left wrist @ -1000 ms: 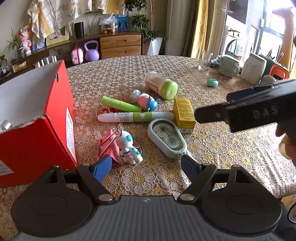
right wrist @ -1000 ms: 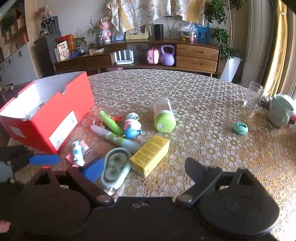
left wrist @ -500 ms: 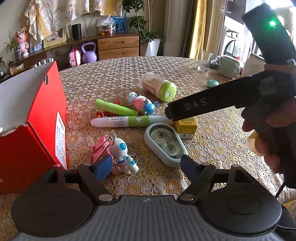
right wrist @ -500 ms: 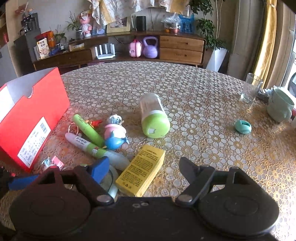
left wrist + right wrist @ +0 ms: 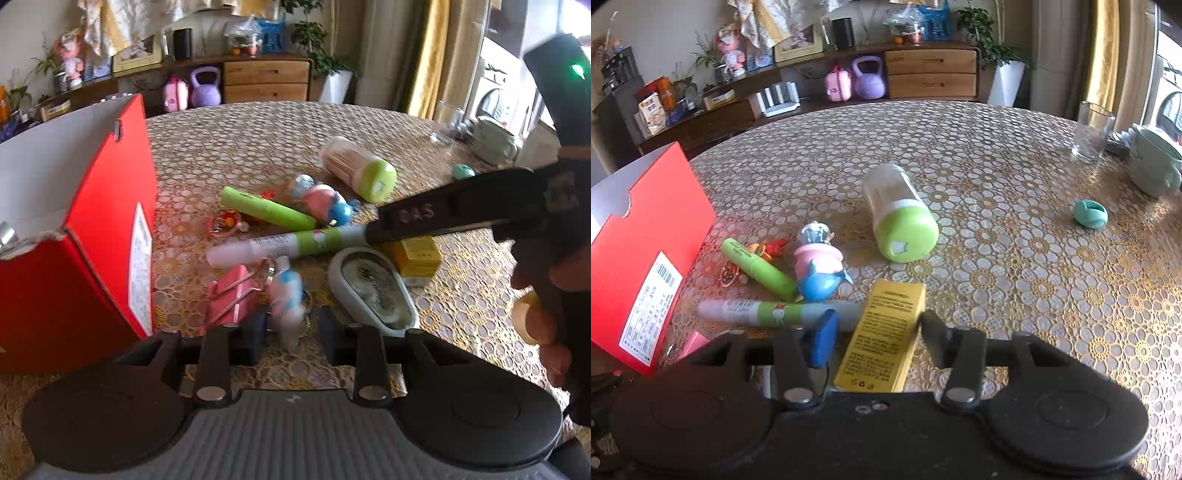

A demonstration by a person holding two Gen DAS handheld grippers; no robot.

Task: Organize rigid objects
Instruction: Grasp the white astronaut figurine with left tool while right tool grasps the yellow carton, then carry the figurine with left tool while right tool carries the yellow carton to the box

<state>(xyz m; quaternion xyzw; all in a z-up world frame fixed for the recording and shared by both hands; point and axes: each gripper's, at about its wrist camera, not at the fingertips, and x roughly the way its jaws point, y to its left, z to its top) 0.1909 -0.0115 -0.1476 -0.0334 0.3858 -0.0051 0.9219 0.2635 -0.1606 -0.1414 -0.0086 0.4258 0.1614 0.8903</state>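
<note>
A small white and blue robot figure (image 5: 286, 295) lies between the fingers of my left gripper (image 5: 293, 339). The jaws are closing, and a sliver of gap shows on each side of it. A pink binder clip (image 5: 232, 299) lies just left of it. A yellow box (image 5: 890, 325) sits between the fingers of my right gripper (image 5: 877, 332), whose jaws are also closing. The right finger is at the box's edge and the blue pad is a little off it. The open red box (image 5: 92, 240) stands at the left. In the left wrist view, the right gripper's finger (image 5: 424, 218) crosses over the marker (image 5: 280, 243).
On the lace tablecloth lie a correction-tape dispenser (image 5: 369, 291), a green highlighter (image 5: 266, 212), a pink and blue toy (image 5: 820, 266) and a green-lidded jar (image 5: 901, 221). At the far right are a glass (image 5: 1091, 131), a mint mug (image 5: 1152, 166) and a teal piece (image 5: 1089, 214). A hand (image 5: 546, 295) fills the right of the left wrist view.
Both pairs of jaws have narrowed sharply. The left gripper moved forward until the robot figure lay between its fingers. The right gripper came down and over the yellow box.
</note>
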